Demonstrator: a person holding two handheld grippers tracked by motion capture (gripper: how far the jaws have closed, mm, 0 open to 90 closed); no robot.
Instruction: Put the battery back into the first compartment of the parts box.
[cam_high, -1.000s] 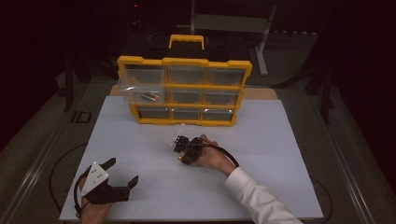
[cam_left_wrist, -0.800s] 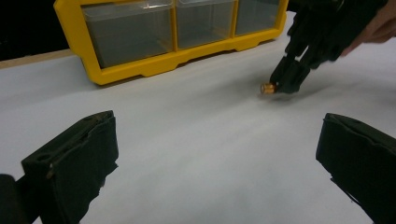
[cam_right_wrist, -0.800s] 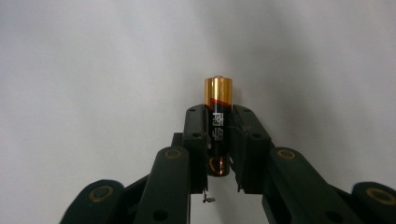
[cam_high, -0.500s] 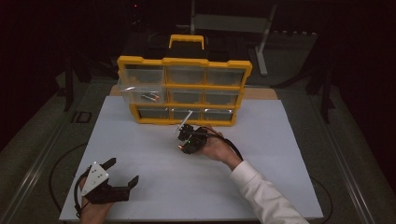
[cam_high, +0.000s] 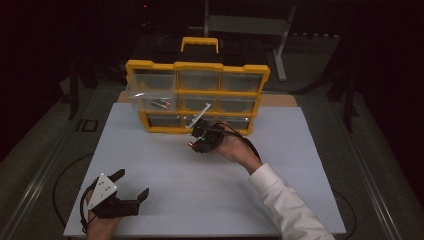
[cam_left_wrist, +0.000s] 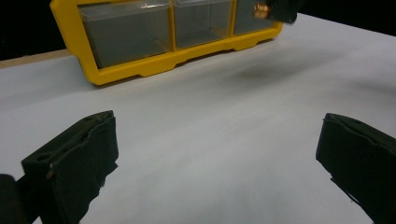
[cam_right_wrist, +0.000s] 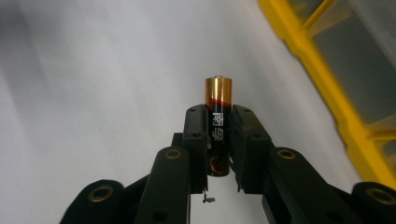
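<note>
1. Between the jaws of the right gripper sits a small cylindrical battery with a copper-coloured top and black body, clamped around its lower half with the copper end poking out past the tips. From the high view the right gripper hangs in the air just in front of the yellow plastic organizer with clear drawers, near its bottom row.
2. One clear drawer on the left side is pulled out and already has what look like a couple of batteries in it, so my guess is that's where this one goes.
3. To do it well: carry it across above the drawer's front wall, keep the grip firm, then tip the copper end down into the drawer before letting go, so it doesn't bounce out.
4. The left gripper rests on the table near the person's edge with its jaws spread wide, nothing in them.
5. Surface is a plain white tabletop, matte, with little else on it. Room around it is really dark, with some metal stand legs behind the organizer.
</note>
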